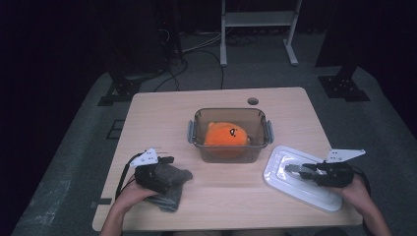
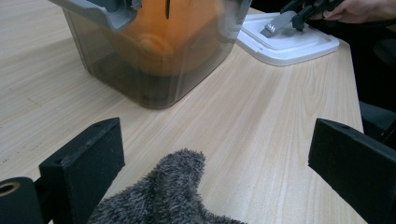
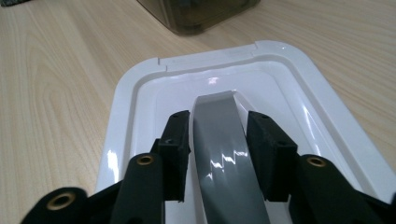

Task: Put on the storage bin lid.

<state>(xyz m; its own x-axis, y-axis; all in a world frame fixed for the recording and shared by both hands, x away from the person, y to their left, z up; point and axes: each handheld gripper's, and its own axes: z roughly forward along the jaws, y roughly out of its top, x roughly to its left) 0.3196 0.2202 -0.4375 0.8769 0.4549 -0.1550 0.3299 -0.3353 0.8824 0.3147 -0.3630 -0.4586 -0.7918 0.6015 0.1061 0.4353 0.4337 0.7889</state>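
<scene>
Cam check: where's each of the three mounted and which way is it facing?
High view: above the person's side, looking forward and down at the table; forearms, both grippers.
Left gripper view: on the left gripper, facing the container over a grey cloth; jaws apart.
Right gripper view: on the right gripper, jaws around the lid handle.
Shared: white lid, container.

Orange plush toy (image 1: 225,135) blurred behind container (image 1: 197,142) wall; grey handle (image 3: 224,154) cut off at bottom edge.

The white lid (image 1: 301,183) lies flat, its grey handle (image 3: 223,154) between the right tool's (image 3: 219,140) pads. A grey fuzzy cloth (image 1: 172,184) lies crumpled beneath the left tool (image 2: 215,168), between its wide-apart pads.
</scene>
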